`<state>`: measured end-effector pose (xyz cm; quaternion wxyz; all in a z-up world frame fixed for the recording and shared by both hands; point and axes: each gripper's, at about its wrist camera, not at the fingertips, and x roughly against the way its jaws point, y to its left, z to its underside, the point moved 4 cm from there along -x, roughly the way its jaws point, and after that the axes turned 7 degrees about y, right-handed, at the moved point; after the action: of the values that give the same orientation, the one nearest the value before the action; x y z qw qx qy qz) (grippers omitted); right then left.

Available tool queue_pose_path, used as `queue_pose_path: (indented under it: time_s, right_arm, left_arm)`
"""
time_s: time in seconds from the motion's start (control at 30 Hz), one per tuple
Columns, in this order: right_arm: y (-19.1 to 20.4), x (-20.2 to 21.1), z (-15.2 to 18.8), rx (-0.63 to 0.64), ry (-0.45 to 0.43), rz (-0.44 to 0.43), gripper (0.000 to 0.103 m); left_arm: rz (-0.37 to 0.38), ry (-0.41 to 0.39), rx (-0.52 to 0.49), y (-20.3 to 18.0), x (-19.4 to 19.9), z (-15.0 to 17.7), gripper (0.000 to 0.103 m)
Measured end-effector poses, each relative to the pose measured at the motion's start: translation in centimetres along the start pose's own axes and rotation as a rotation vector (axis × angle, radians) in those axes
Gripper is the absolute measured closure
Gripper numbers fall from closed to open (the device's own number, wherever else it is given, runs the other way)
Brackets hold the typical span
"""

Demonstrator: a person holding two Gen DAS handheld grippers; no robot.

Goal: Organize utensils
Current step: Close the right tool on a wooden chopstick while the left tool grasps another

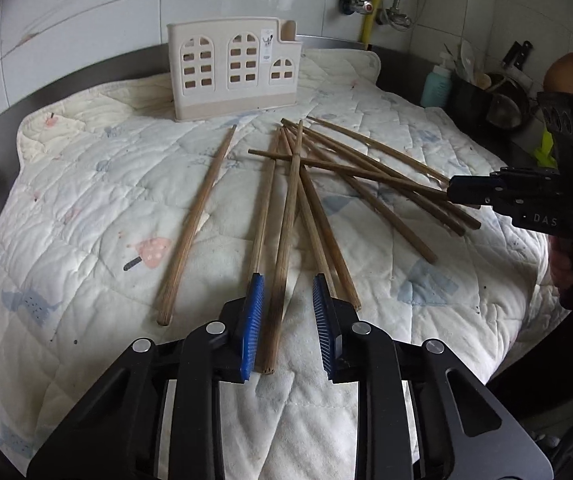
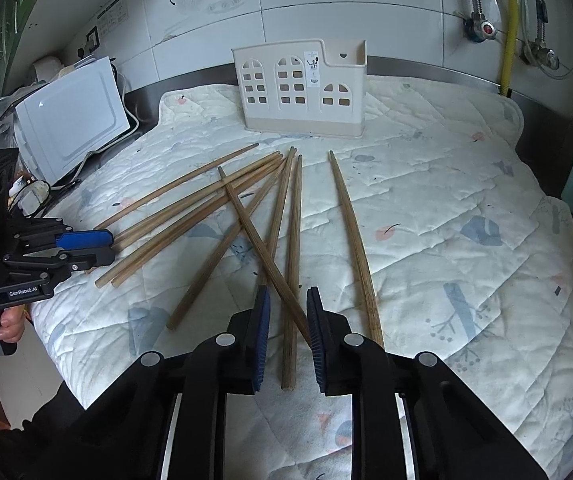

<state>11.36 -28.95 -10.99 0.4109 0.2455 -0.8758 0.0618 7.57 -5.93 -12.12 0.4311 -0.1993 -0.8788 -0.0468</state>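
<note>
Quilted mat [image 1: 86, 208], white appliance [image 2: 74, 120], teal bottle [image 1: 436, 84]

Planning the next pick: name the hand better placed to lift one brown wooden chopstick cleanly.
Left. The left gripper straddles a single brown wooden chopstick lying straight between its pads; the right gripper straddles two crossed chopsticks, so it would likely catch both.

We note our left gripper [image 1: 288, 320] with blue pads either side of one chopstick [image 1: 284, 240], gaps visible. Further chopsticks [image 1: 366, 168] lie scattered on the quilted mat [image 1: 86, 200]; a beige holder [image 1: 234, 72] stands behind.
</note>
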Motion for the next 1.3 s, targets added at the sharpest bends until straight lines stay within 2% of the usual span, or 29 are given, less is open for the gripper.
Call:
queue_pose_path:
  time_s: [0.2, 0.53, 0.97, 1.2, 1.3]
  right_arm:
    - [0.0, -0.3, -0.1, 0.020, 0.001, 0.000, 0.089]
    - [0.1, -0.9, -0.1, 0.049, 0.011, 0.006, 0.089]
    - [1.0, -1.6, 0.3, 0.121, 0.012, 0.030, 0.089]
    - [1.8, -1.2, 0.4, 0.166, 0.002, 0.053, 0.096]
    - [1.7, -0.6, 0.3, 0.140, -0.017, 0.049, 0.096]
  left_arm:
    - [0.014, 0.017, -0.019, -0.1, -0.4, 0.3, 0.083]
    - [-0.060, 0.023, -0.088, -0.8, -1.1, 0.4, 0.083]
    - [-0.085, 0.005, -0.080, -1.0, -1.0, 0.5, 0.089]
    - [-0.086, 0.003, -0.072, -0.9, -0.9, 0.4, 0.091]
    - [-0.081, 0.001, -0.058, -0.8, -0.9, 0.4, 0.092]
